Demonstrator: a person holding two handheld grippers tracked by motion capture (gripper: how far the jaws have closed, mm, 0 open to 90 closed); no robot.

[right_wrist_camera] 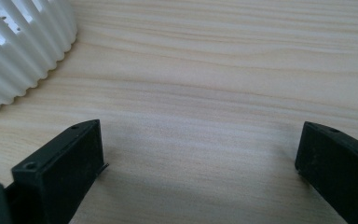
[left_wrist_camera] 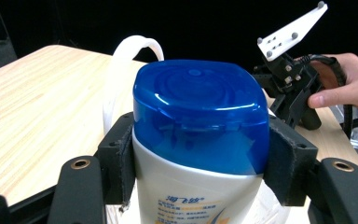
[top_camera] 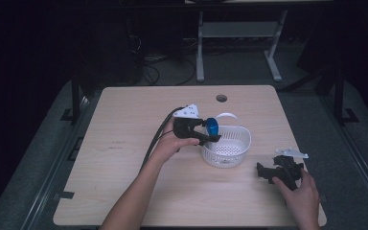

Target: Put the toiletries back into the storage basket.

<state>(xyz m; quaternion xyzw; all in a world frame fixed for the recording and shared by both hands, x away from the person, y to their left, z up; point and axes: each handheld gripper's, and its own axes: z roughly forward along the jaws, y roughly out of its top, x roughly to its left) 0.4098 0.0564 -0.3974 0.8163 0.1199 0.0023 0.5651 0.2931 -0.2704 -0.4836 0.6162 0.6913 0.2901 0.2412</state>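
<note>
Left gripper (top_camera: 210, 136) pinching shampoo bottle (left_wrist_camera: 200, 140) just below blue cap, above basket (top_camera: 237, 153) rim. Likely stiff, slick plastic; best held at shoulder. Right gripper (top_camera: 263, 172) spread, right of basket.

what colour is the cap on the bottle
Blue cap on a white bottle; clearest in the left gripper view.

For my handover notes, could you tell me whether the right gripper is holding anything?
No, the right gripper has its jaws wide apart over bare table.
</note>
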